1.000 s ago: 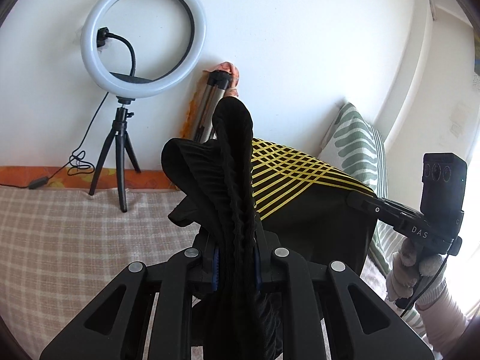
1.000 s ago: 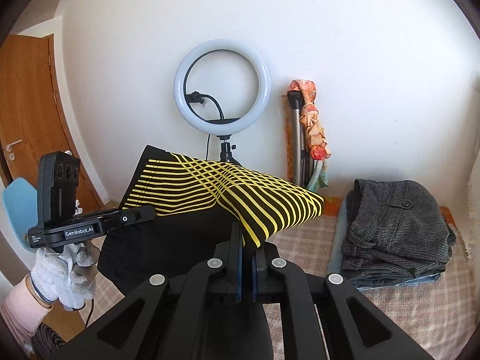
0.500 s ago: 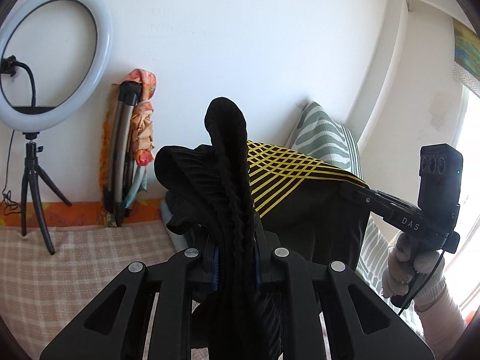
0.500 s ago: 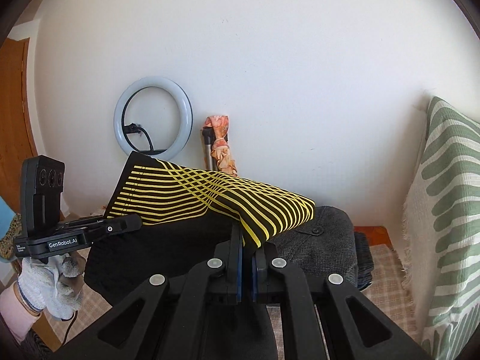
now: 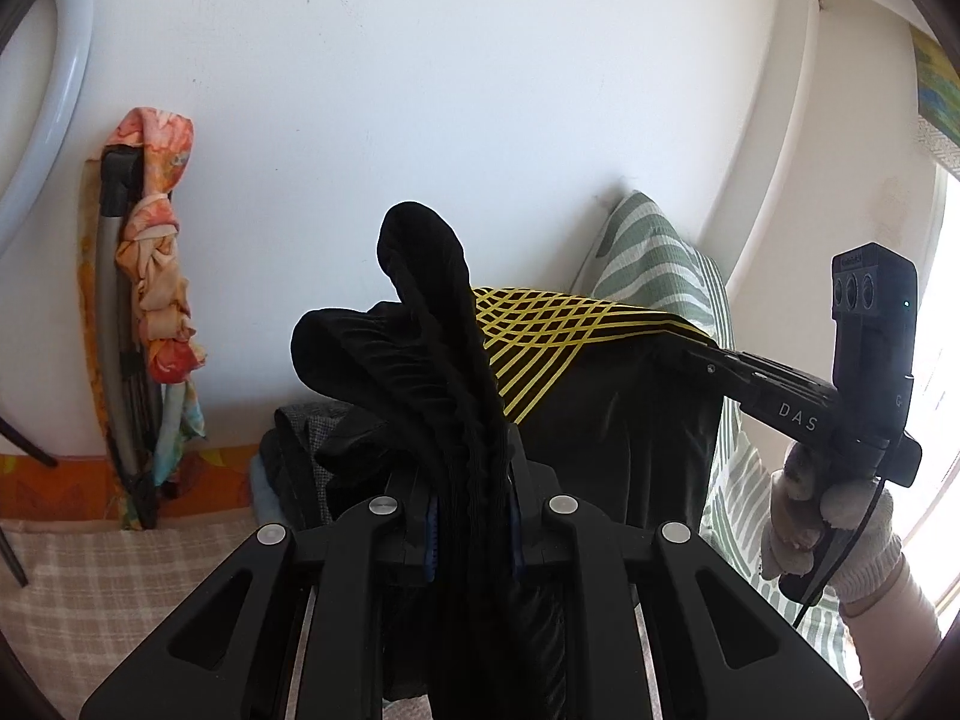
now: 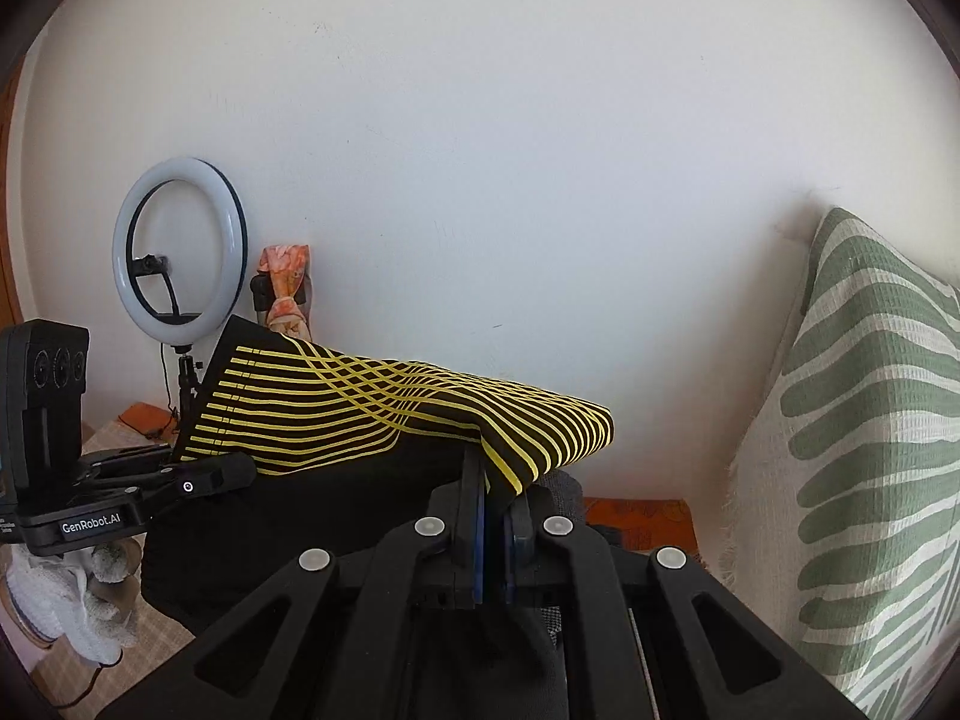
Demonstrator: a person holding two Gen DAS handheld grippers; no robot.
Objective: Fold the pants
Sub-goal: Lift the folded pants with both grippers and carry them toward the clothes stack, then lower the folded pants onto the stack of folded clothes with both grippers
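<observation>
We hold the black pants with yellow criss-cross stripes (image 6: 384, 414) up in the air between our two claws, above the beige checked bed cover (image 5: 120, 588). Our left claw (image 5: 471, 516) is clamped tight on a thick bunched fold of the black ribbed fabric, which rises between its fingers and curls over at the top. Our right claw (image 6: 493, 516) is pinched closed on the striped edge of the same pants, with the cloth draping over its fingers. From the right wrist view, the left claw (image 6: 198, 480) shows at the far side, gripping the opposite end, and the black body of the pants hangs down between the two. From the left wrist view, the right claw (image 5: 696, 354) grips the striped corner, carried by a white-gloved hand (image 5: 822, 510).

Behind the pants stands a green-and-white striped pillow (image 6: 864, 438) against the white wall (image 6: 510, 150). A white ring light on a tripod (image 6: 180, 264) and an orange floral cloth tied round a folded stand (image 5: 159, 276) are near the wall. A grey folded garment stack (image 5: 300, 450) lies just behind the pants.
</observation>
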